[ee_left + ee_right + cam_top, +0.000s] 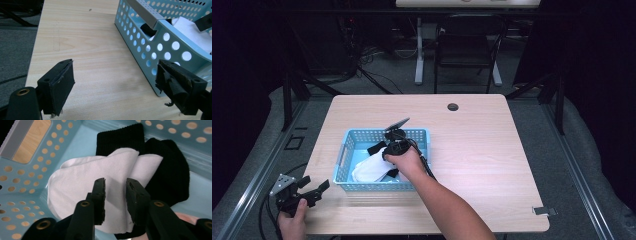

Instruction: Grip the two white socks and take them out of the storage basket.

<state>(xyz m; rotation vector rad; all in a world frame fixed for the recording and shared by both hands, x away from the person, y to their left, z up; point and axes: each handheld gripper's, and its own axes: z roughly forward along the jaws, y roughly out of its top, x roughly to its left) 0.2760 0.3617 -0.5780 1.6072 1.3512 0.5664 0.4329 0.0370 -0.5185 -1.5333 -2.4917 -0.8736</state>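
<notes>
The right gripper (115, 187) reaches down into the blue basket (343, 150), which stands on the counter (472, 150) left of the middle, nearer the near edge. In the right gripper view its 2 jaws stand a narrow gap apart over a white sock (82, 185), with a fold of the white cloth showing between them; whether the pads already press on it I cannot tell. The white sock lies on top of a black sock (170, 175) on the basket floor. The left gripper (115, 82) is held at the near left corner of the counter, just beside the basket's near left corner, its jaws wide apart with only bare wood between them.
</notes>
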